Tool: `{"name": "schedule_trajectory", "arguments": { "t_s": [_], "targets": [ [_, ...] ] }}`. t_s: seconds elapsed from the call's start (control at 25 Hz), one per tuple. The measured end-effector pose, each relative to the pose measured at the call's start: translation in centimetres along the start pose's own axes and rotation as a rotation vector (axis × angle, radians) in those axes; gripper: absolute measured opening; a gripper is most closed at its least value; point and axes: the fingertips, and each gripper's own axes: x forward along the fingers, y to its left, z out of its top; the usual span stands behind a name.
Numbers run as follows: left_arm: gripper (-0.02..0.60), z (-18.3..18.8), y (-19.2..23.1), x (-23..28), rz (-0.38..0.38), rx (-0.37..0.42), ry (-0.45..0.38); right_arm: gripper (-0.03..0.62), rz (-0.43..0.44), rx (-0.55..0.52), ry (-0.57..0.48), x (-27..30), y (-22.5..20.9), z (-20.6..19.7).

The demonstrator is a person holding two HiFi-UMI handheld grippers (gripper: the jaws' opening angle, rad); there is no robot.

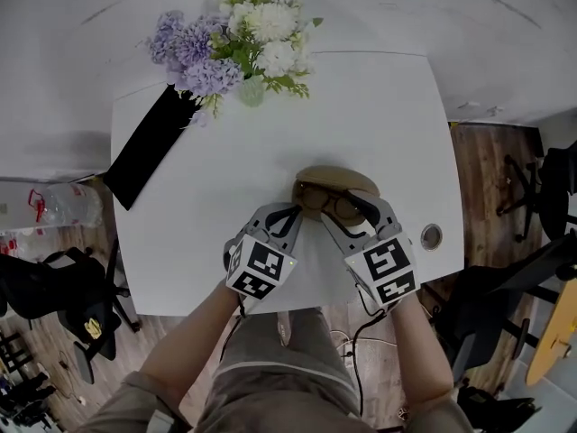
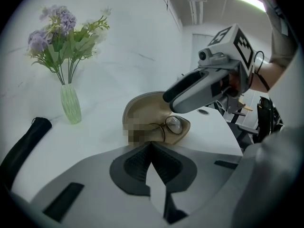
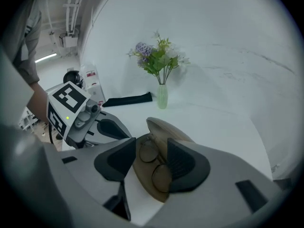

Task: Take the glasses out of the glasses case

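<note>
A tan glasses case (image 1: pixel 338 177) lies open on the white table (image 1: pixel 379 124), near its front edge. Brown round-rimmed glasses (image 1: pixel 329 201) lie folded in its lower shell. My right gripper (image 3: pixel 152 148) stands open over the case. The glasses (image 3: pixel 153 161) lie between its dark pads (image 3: pixel 185 163), and neither pad touches them. My left gripper (image 2: pixel 151 145) is shut, with its tips at the case's (image 2: pixel 147 109) near rim. No part of the case shows between its pads. In the head view the left gripper (image 1: pixel 293 213) sits at the case's left and the right gripper (image 1: pixel 353 213) over its front.
A pale green vase of purple and white flowers (image 1: pixel 239 48) stands at the table's back. A long black object (image 1: pixel 149 147) lies at the left edge. A round cable hole (image 1: pixel 431 236) is at the front right. Black chairs (image 1: pixel 63 287) stand around the table.
</note>
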Motion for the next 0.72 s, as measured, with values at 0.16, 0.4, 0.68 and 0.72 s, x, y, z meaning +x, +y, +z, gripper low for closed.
{"name": "schedule_trajectory", "arguments": {
  "t_s": [0.16,0.4,0.68,0.72],
  "targets": [
    [0.014,0.1,0.1,0.0,-0.003,-0.004,-0.003,0.218,0.084,-0.125,0.154,1.1,-0.1,-0.5],
    [0.014,0.1,-0.1,0.0,-0.01,-0.033,-0.018,0.178,0.18,-0.31,0.369,2.7,-0.3,-2.6],
    [0.014,0.2,0.0,0.0,-0.011,-0.027,-0.025,0.178,0.232,-0.404,0.512,3.9,-0.1,-4.8],
    [0.014,0.2,-0.1,0.0,-0.012,-0.022,-0.024,0.178,0.231,-0.421,0.532,4.0,-0.2,-5.2]
  ]
}}
